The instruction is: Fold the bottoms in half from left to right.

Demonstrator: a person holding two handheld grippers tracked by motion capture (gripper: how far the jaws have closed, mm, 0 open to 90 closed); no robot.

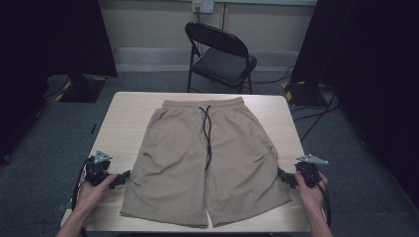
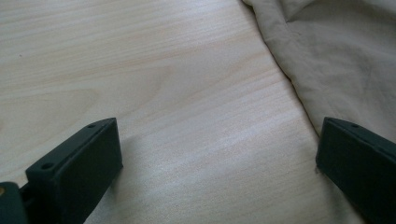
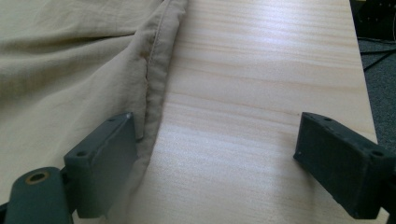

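Note:
Tan shorts point(image 1: 207, 158) with a black drawstring point(image 1: 206, 133) lie flat on the wooden table point(image 1: 123, 118), waistband at the far side. My left gripper point(image 1: 124, 176) rests at the outer edge of the left leg, open, with bare wood between its jaws and the tan fabric point(image 2: 341, 60) beside the right-hand jaw. At the outer edge of the right leg my right gripper point(image 1: 282, 176) is open too. Its left-hand jaw sits over the side seam point(image 3: 154, 88), and bare table point(image 3: 261, 93) lies between the jaws. Nothing is held.
A black folding chair point(image 1: 222, 54) stands beyond the table's far edge. Dark curtains hang at both sides, with stands and cables on the grey carpet. The table's right edge point(image 3: 364, 93) runs close beside my right gripper.

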